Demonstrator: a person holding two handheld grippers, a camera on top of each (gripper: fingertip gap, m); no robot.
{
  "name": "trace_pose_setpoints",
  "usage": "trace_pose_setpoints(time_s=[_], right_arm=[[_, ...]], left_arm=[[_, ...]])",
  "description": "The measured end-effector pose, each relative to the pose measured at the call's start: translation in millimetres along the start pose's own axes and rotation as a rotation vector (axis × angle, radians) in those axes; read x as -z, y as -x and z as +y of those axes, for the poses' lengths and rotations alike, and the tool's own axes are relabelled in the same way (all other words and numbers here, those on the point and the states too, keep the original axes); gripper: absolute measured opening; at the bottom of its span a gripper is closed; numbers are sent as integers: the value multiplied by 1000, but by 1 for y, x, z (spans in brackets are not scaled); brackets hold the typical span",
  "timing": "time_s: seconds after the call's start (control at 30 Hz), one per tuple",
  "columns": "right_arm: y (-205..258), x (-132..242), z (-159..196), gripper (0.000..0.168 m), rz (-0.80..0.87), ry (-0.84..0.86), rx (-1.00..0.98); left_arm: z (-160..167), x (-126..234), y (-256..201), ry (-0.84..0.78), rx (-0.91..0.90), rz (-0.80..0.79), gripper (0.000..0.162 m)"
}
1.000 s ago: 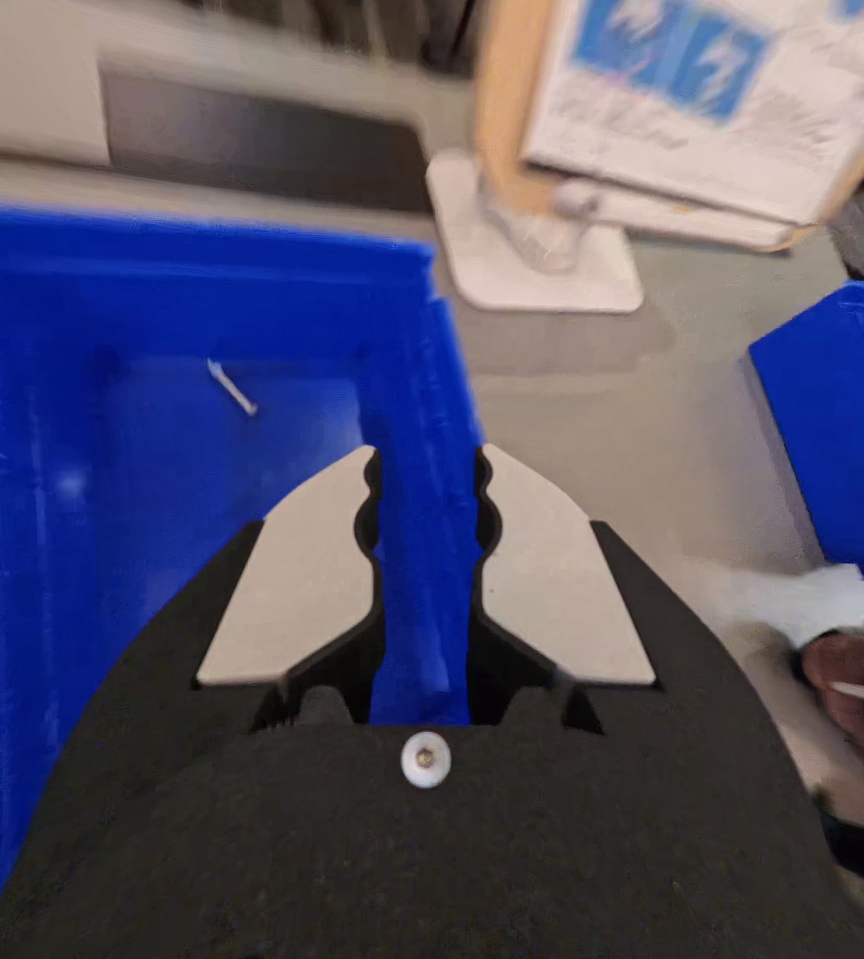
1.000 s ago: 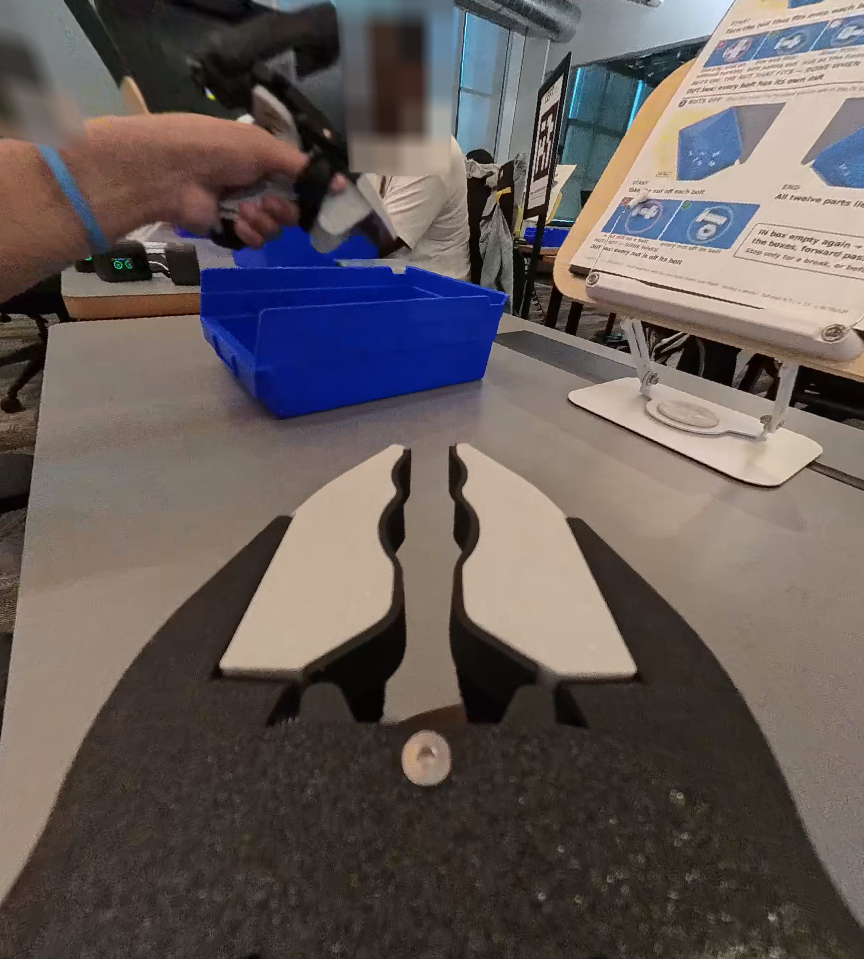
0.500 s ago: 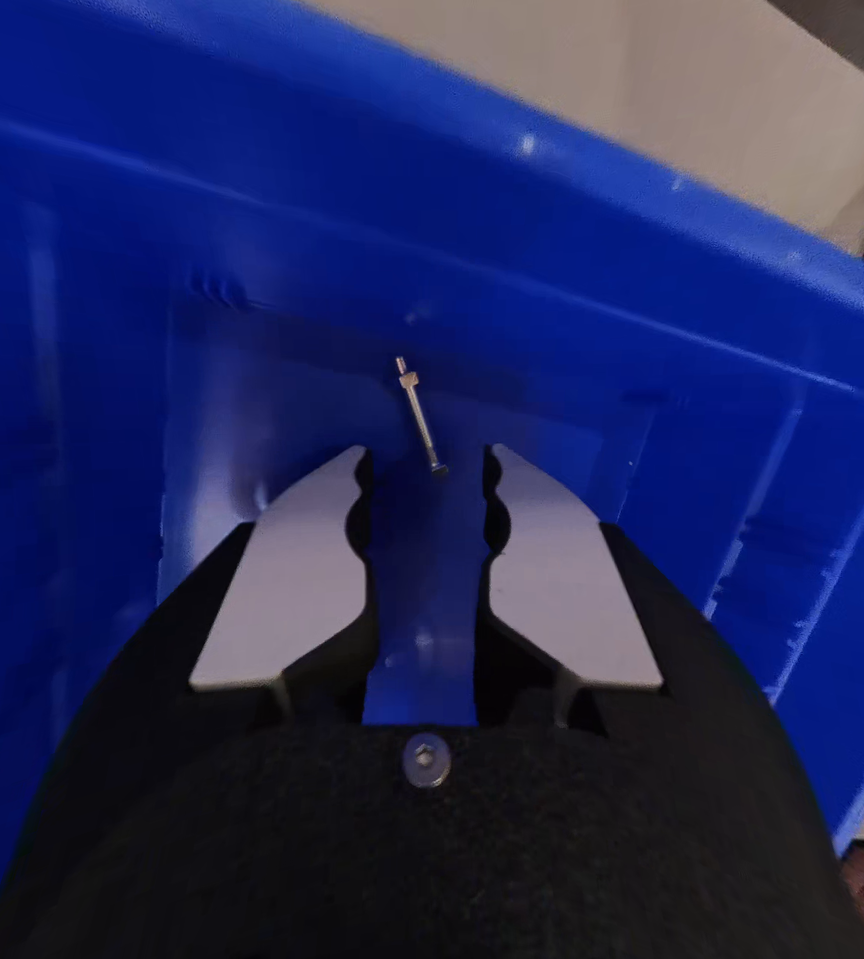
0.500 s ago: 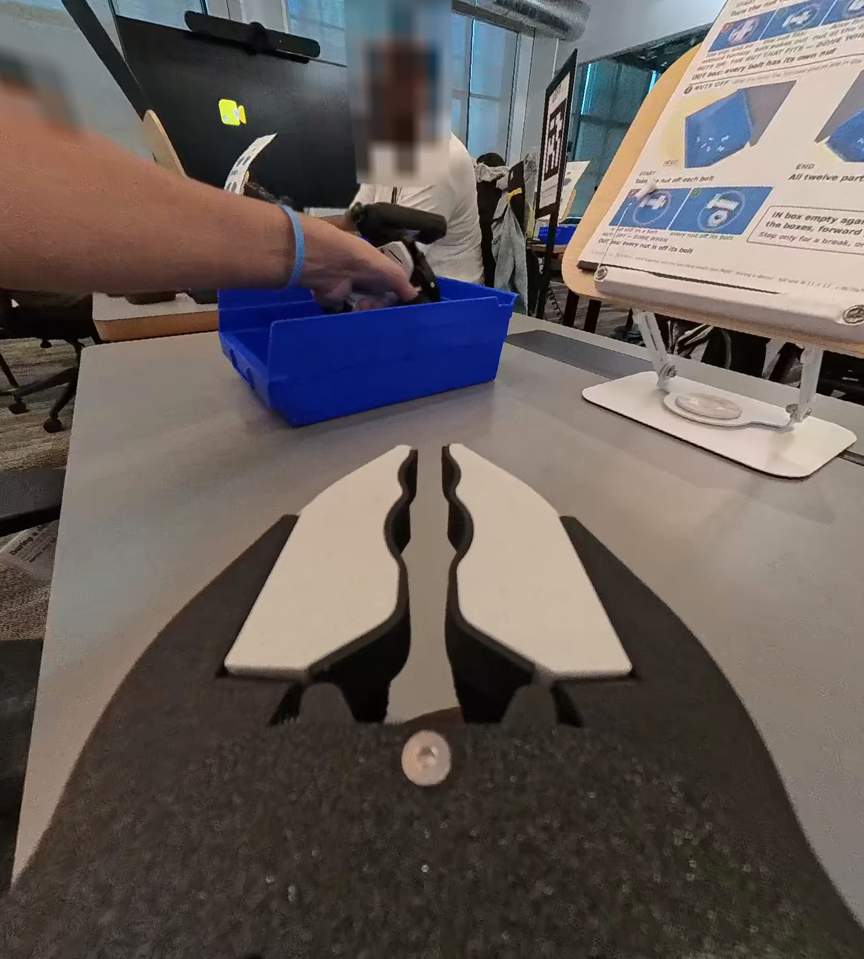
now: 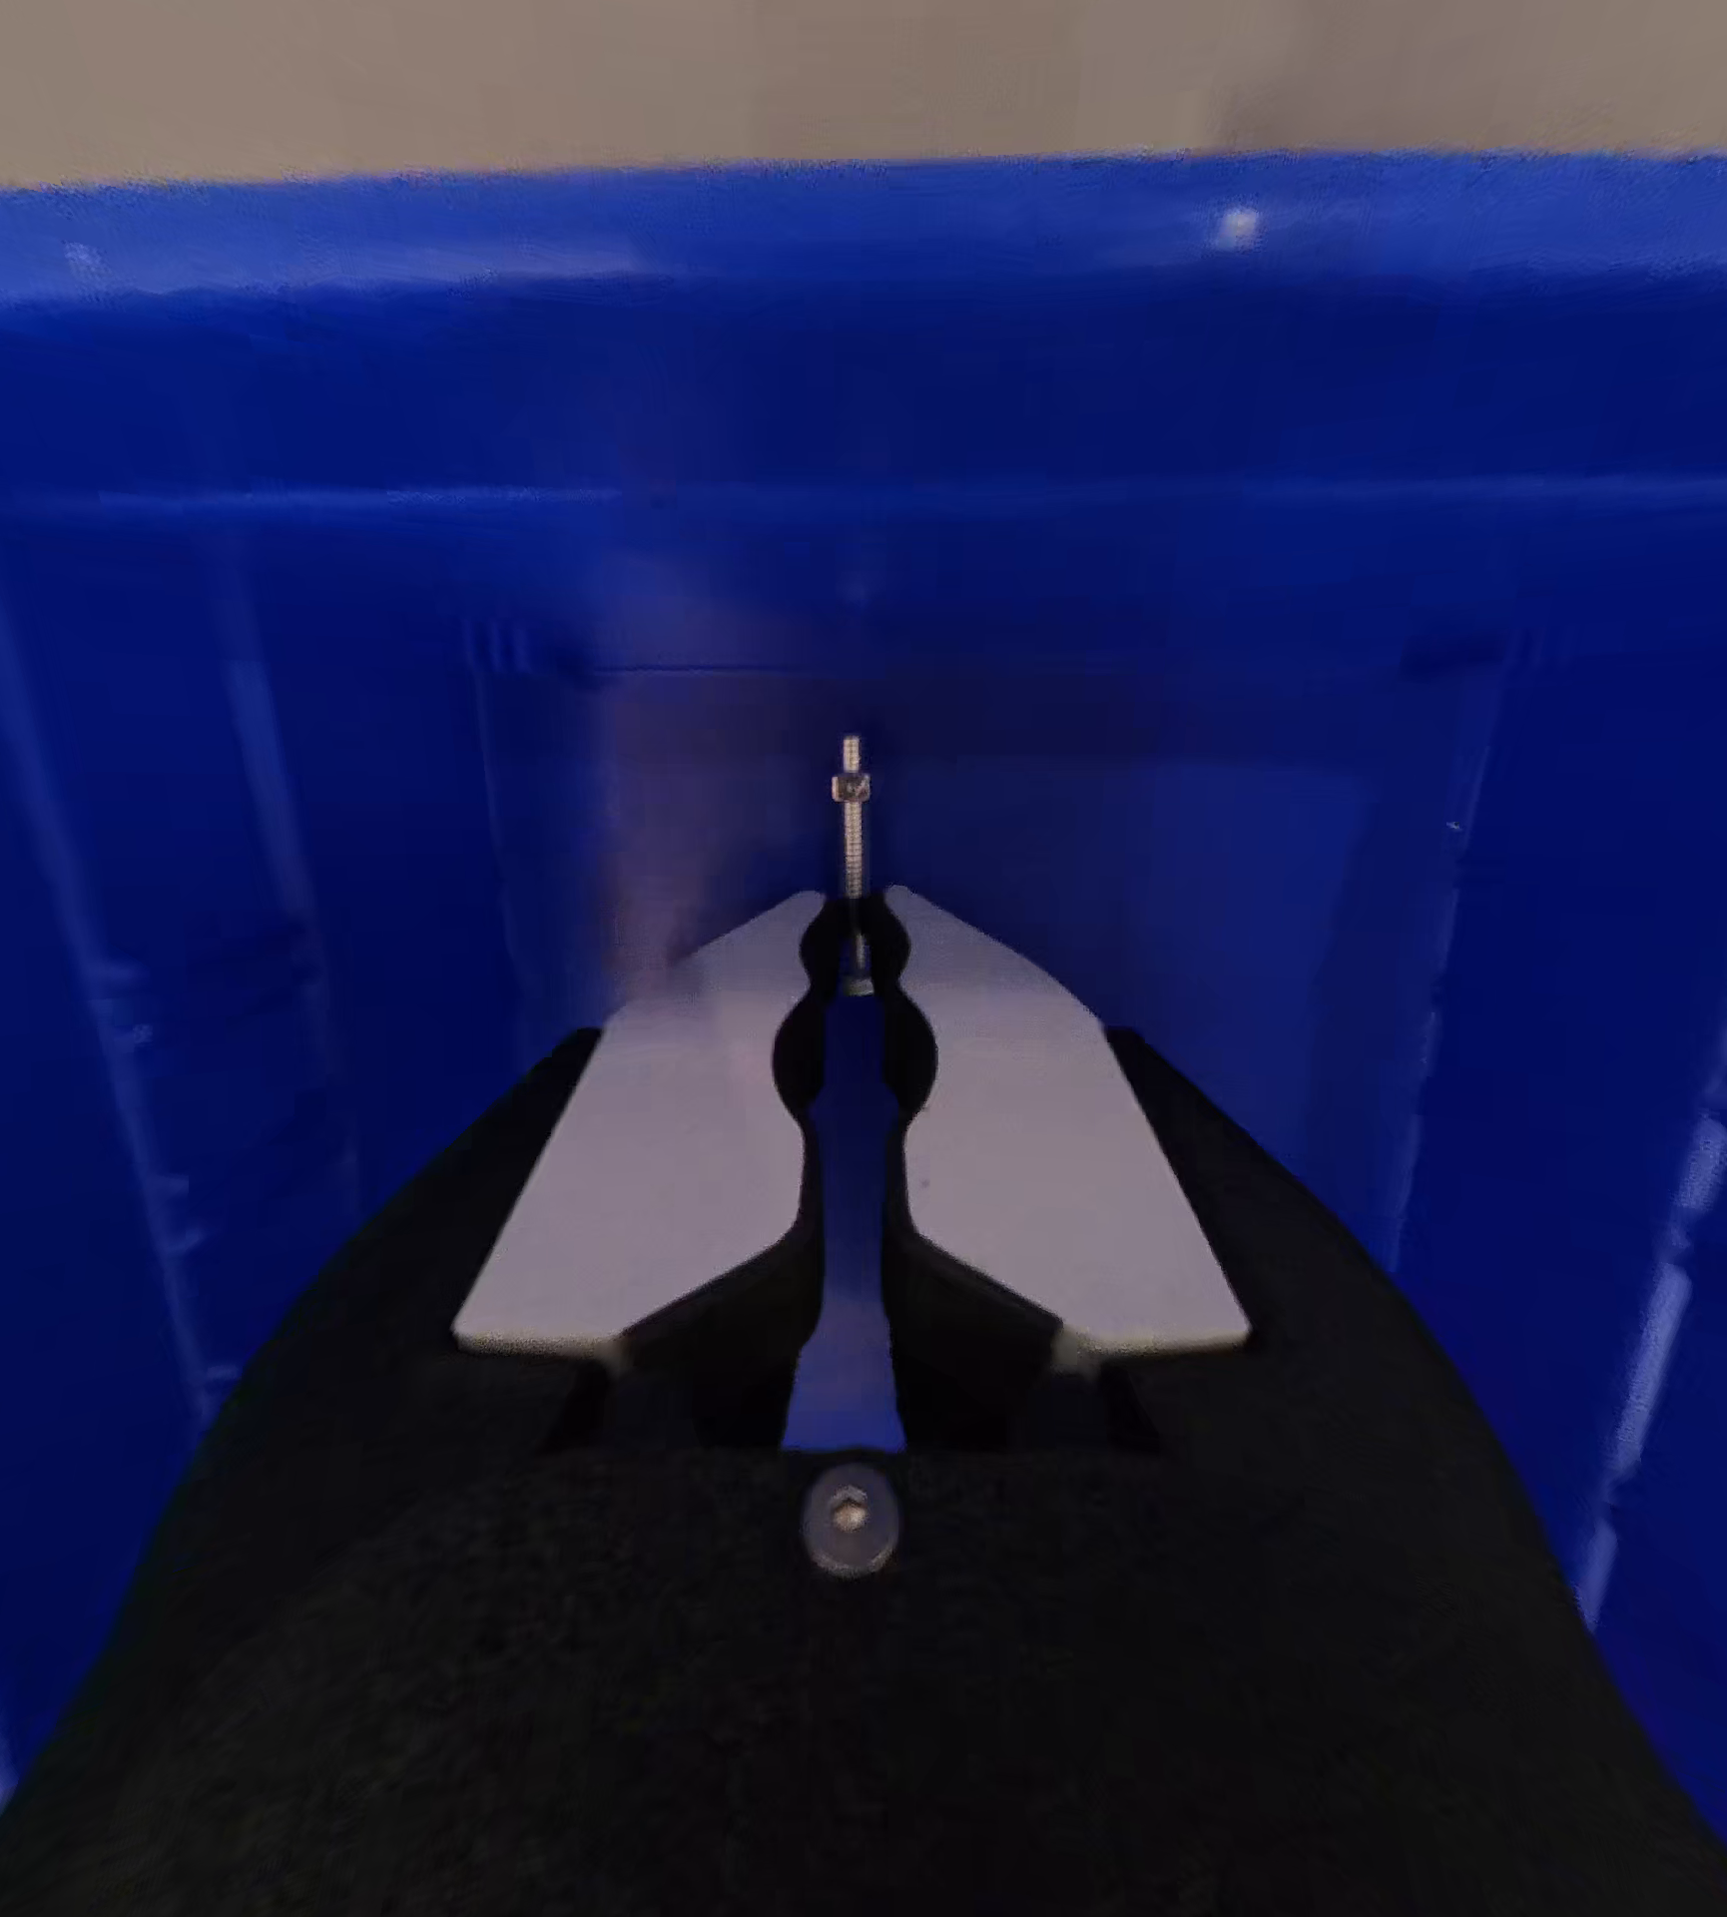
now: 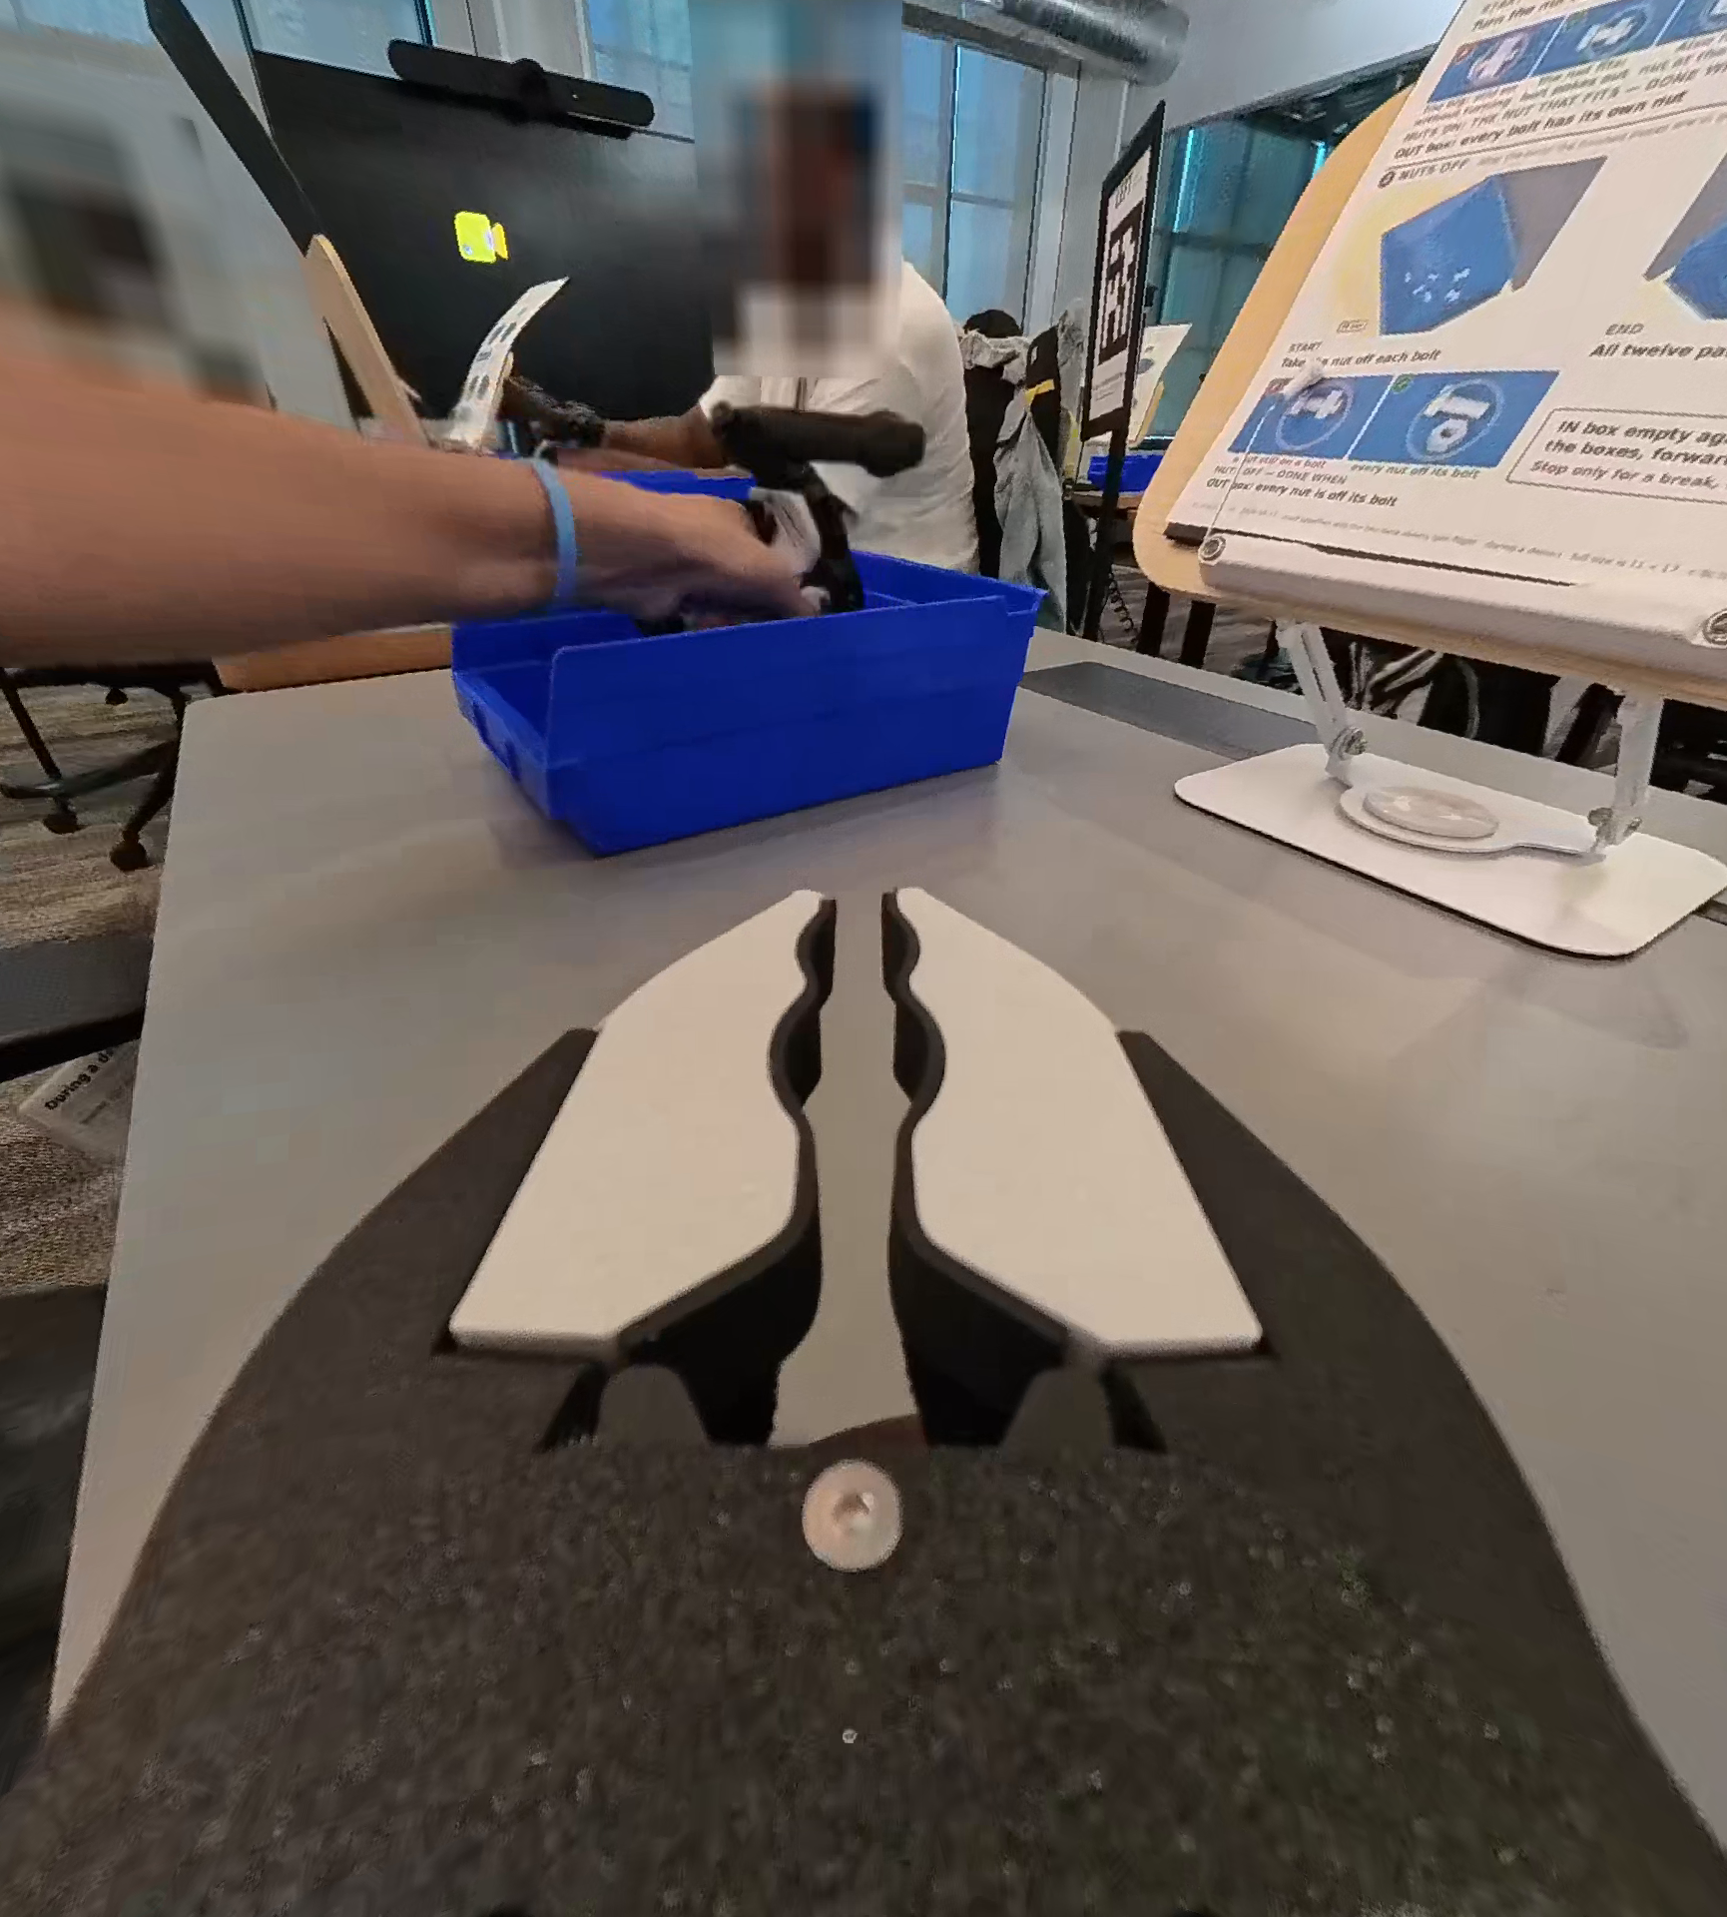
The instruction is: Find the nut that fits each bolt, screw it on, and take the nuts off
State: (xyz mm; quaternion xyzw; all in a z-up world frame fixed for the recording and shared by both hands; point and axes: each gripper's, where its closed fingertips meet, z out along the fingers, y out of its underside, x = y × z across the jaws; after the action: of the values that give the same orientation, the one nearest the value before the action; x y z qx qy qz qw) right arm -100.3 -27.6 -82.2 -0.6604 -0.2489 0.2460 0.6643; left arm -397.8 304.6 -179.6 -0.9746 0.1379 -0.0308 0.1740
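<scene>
In the left wrist view a thin silver bolt [image 5: 851,840] lies on the floor of the blue bin [image 5: 839,394], with a small nut [image 5: 851,788] threaded near its far end. My left gripper [image 5: 853,903] is down inside the bin, and its jaws are closed on the bolt's near, head end. The right wrist view shows the same bin [image 6: 787,716] on the grey table [image 6: 1357,1089]. A hand holds the left gripper [image 6: 818,560] inside it there. My right gripper [image 6: 859,903] hovers low over the table, empty, with only a narrow slit between its jaws.
An instruction sheet on a white stand [image 6: 1451,840] is at the right of the table. A person in a white shirt [image 6: 901,436] sits behind the bin. A chair [image 6: 9,996] and carpet lie left of the table edge. My hands' fingertips stand some 45 centimetres from each other.
My left gripper dropped into the bin, lined up with the bolt and closed from wide open onto its head end. My right gripper stayed over the table and narrowed slightly.
</scene>
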Motion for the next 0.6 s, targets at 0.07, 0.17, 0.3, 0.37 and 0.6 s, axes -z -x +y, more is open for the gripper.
trace_pose_setpoints(time_s=[0.07, 0.17, 0.3, 0.37, 0.6], right_arm=[[0, 1, -1, 8, -1, -5, -8], [-1, 1, 0, 8, -3, -5, -17], [-3, -1, 1, 9, -1, 8, -34], [-3, -6, 2, 10, -17, 13, -60], [23, -19, -8, 23, -243, -66, -281]], left_arm=[[0, 23, -11, -157, -9, 123, 5], [15, 82, -28, -438, -48, 279, 5], [65, 174, -89, -797, -144, 629, 5], [101, 210, -137, -909, -222, 846, 5], [193, 217, -302, -922, -253, 1385, 5]])
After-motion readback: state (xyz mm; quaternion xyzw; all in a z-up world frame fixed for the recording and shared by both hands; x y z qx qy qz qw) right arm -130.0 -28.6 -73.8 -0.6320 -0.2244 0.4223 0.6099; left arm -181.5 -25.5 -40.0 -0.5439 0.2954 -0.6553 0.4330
